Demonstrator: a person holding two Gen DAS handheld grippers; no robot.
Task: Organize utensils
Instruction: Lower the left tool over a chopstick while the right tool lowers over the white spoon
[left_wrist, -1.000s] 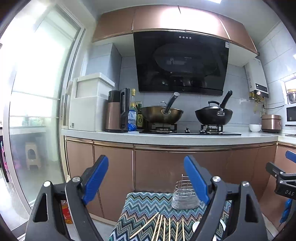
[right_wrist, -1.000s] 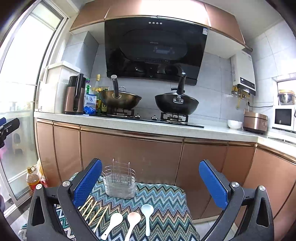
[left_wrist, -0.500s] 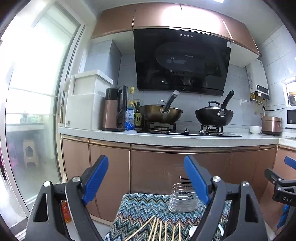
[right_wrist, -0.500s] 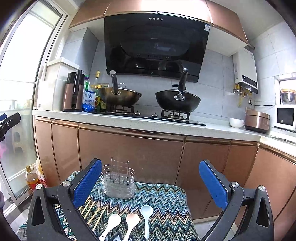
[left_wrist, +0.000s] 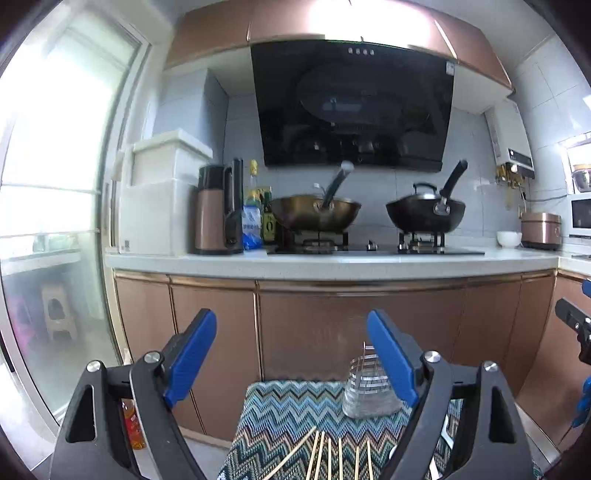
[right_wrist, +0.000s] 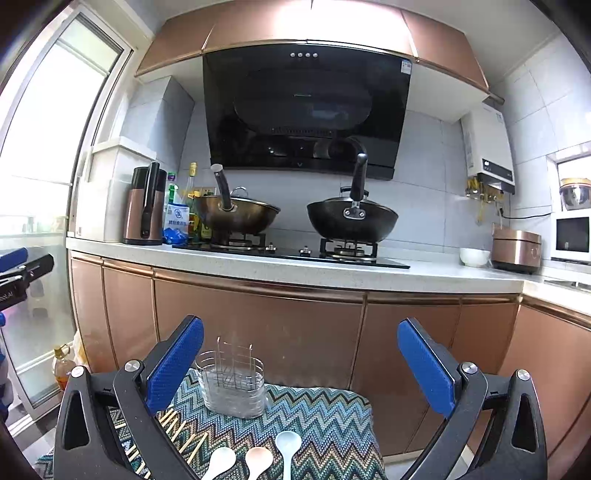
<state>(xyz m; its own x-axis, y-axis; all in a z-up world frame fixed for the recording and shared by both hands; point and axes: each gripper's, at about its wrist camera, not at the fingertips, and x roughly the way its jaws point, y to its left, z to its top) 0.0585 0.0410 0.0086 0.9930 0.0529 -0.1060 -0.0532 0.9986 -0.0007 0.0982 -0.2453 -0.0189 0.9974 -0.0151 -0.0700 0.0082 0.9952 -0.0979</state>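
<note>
The left gripper and right gripper both hover with jaws spread wide, gripping nothing. Below them lies a zigzag-patterned blue cloth — on it stands a clear, wire-ribbed utensil holder, with thin wooden chopsticks just in front and three pale ceramic spoons side by side to their right.

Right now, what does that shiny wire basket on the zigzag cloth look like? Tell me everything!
The wire basket is a small utensil holder of shiny metal, with rounded see-through sides of thin horizontal wires and a wire divider grid poking above its rim. It stands upright near the far edge of the zigzag cloth. It looks empty. The chopsticks and three spoons lie on the cloth nearer the cameras, not touching it. Neither claw touches it.
</note>
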